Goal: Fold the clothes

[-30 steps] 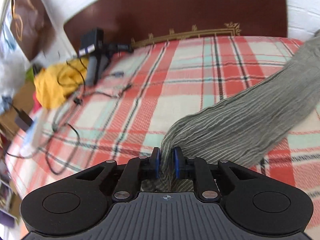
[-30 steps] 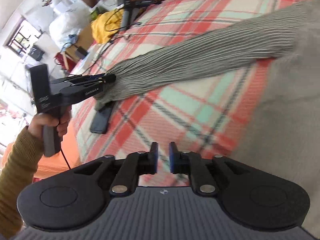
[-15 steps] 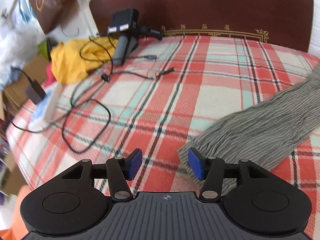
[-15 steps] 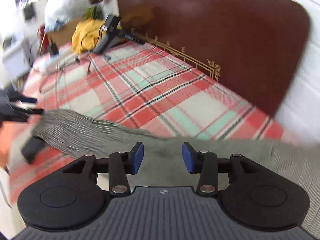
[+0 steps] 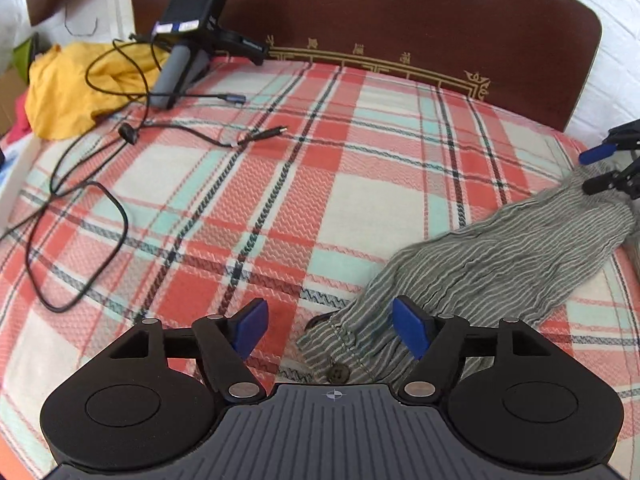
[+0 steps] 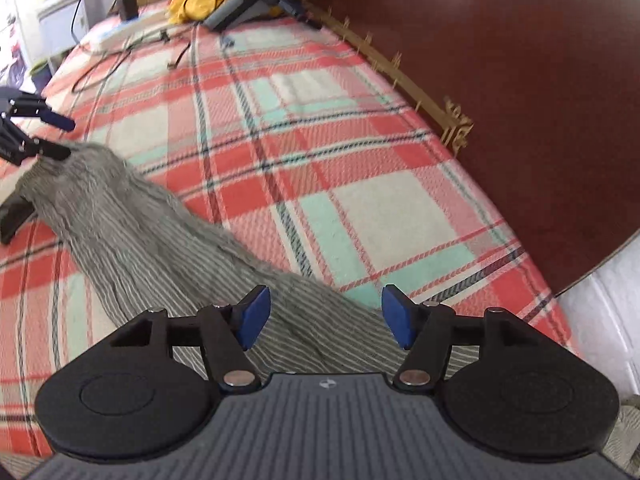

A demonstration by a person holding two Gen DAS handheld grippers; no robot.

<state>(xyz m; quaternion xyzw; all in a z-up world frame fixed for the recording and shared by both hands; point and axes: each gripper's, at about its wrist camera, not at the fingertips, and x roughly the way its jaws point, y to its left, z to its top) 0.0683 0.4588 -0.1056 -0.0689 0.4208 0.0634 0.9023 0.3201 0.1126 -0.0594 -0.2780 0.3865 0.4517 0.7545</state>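
Note:
A grey striped shirt sleeve (image 5: 492,268) lies stretched across the plaid bedspread (image 5: 280,200), its buttoned cuff (image 5: 340,360) just in front of my left gripper (image 5: 332,330). The left gripper is open and empty, its jaws on either side of the cuff end. My right gripper (image 6: 326,316) is open and empty above the sleeve's upper part (image 6: 168,256). It also shows at the right edge of the left wrist view (image 5: 604,168), and the left gripper shows at the left edge of the right wrist view (image 6: 48,136).
A dark wooden headboard (image 5: 400,24) runs along the bed's far side. A spare handheld gripper (image 5: 188,48), black cables (image 5: 100,216) and a yellow cloth (image 5: 68,84) lie at the far left. A dark phone-like object (image 6: 14,216) lies by the cuff.
My left gripper opened and let go of the sleeve cuff, which now lies on the bed. My right gripper opened and swung over the sleeve's upper part.

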